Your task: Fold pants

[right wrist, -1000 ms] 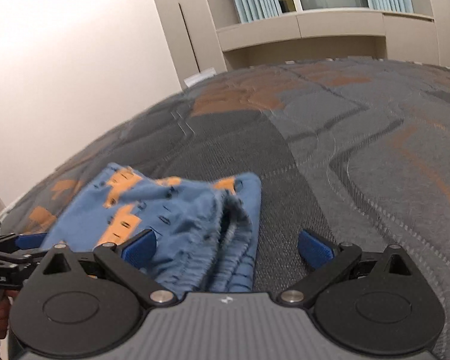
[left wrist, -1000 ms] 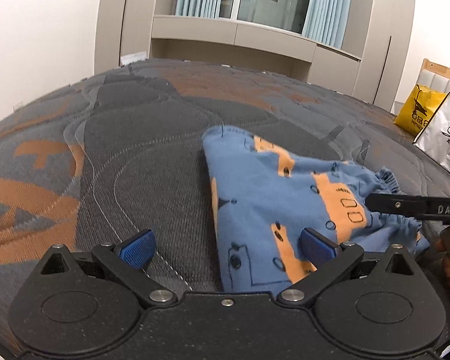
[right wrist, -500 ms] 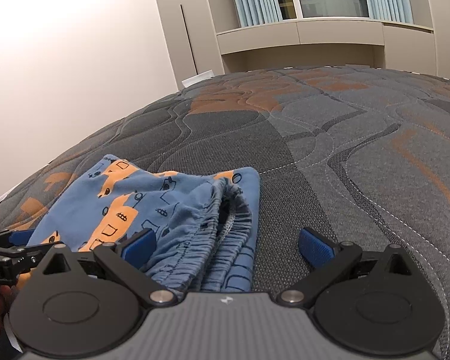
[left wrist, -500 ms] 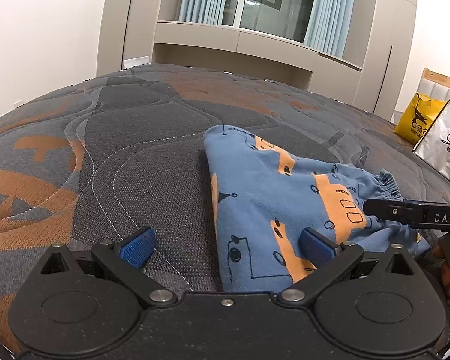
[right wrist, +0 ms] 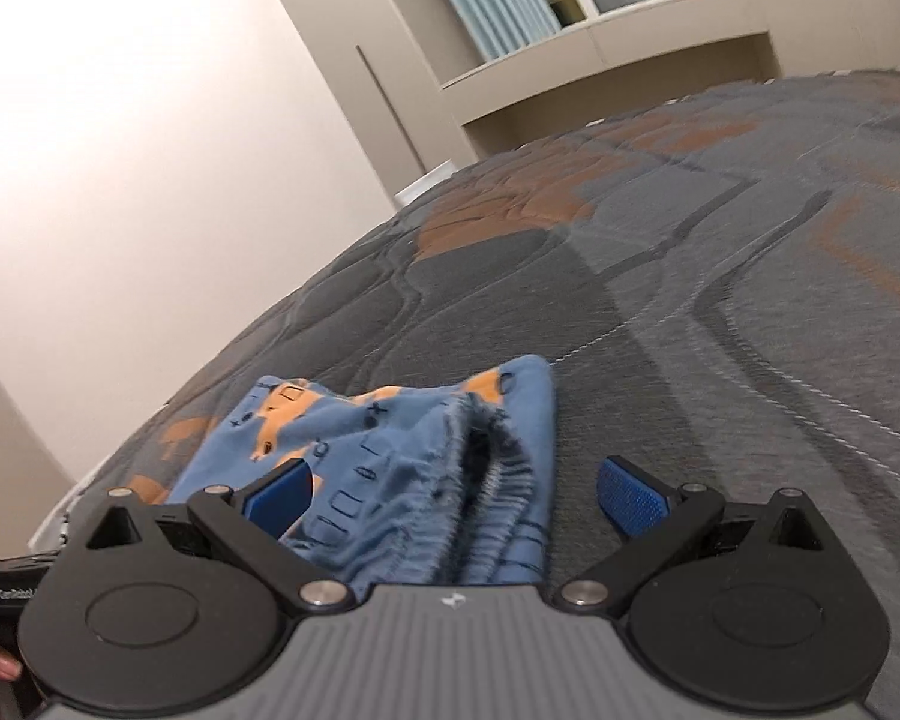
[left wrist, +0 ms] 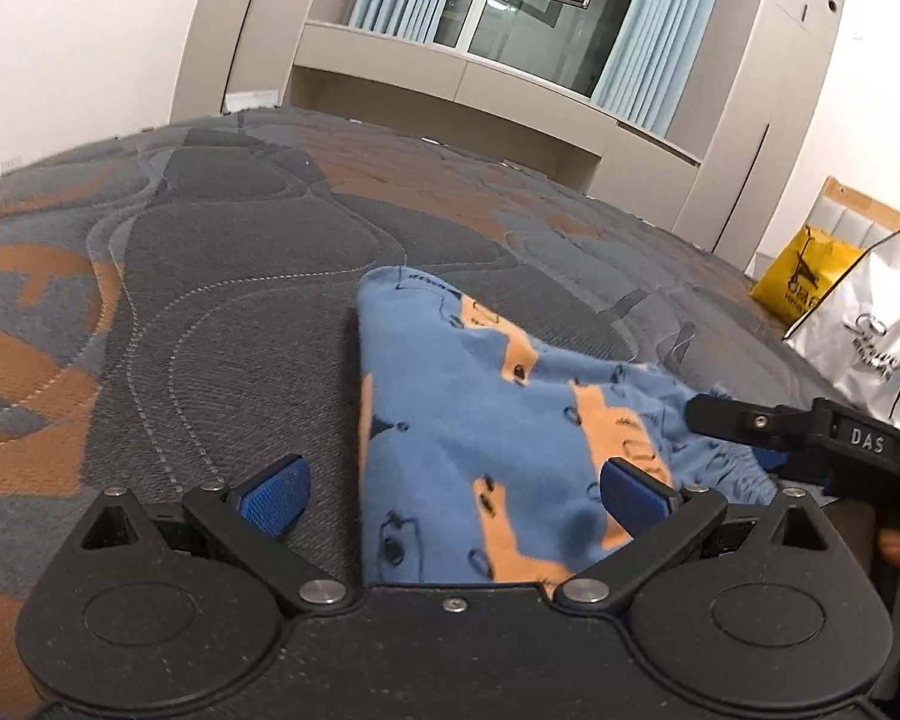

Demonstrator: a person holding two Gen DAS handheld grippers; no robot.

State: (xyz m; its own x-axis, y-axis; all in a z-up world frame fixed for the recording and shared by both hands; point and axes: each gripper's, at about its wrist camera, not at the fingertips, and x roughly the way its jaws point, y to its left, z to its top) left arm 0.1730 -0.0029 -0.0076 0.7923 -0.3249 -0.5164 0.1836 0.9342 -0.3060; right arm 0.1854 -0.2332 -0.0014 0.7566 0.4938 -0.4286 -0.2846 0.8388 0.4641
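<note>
Pants (left wrist: 480,438) lay folded on the bed (left wrist: 240,276), between my left tongs (left wrist: 453,495) and right tongs (right wrist: 456,492); both were released, holding nothing. Risk: the gathered waistband (right wrist: 486,480) could snag a finger and undo the fold. Near hem was hidden under the tong bodies; the fold was prob. uneven.

**Soft indoor light, smeared fabric**

The room is evenly lit from overhead, the window (left wrist: 528,12) dark. The pale wall (right wrist: 168,138) glares near white in the right wrist view. The pants (left wrist: 480,438) look motion-blurred, print smeared. Fisheye bends the cabinets (left wrist: 756,120), and black vignette fills the frame corners.
</note>
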